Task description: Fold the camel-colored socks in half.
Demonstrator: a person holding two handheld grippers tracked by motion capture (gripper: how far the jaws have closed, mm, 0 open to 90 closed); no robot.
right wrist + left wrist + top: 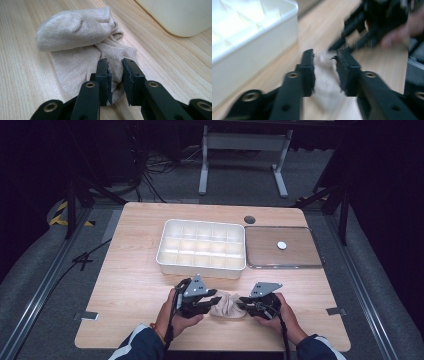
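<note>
The left gripper (pixel 214 299) lay low over the near middle of the wooden table (pixel 135 270), its jaws pointing right at the beige sock (pixel 227 305), which sat crumpled between the two tools. In the left gripper view the picture was blurred; its jaws stood a narrow gap apart with pale cloth between them, and whether the pads pressed on that cloth could not be told. The sock lay just right of that gripper and just left of the right gripper (pixel 244 302), which pointed left at it. In the right gripper view the right gripper (pixel 115 65) had its jaws set close on either side of a fold at the sock's (pixel 80 40) near edge, clamped on that thin fold. Beyond the sock, towards the far side, stood a white divided organiser tray (pixel 165 251), well apart from it. To its right lay a flat clear lid (pixel 260 245) with a small white disc (pixel 282 245) on it. Nothing stood between the grippers and the sock.
</note>
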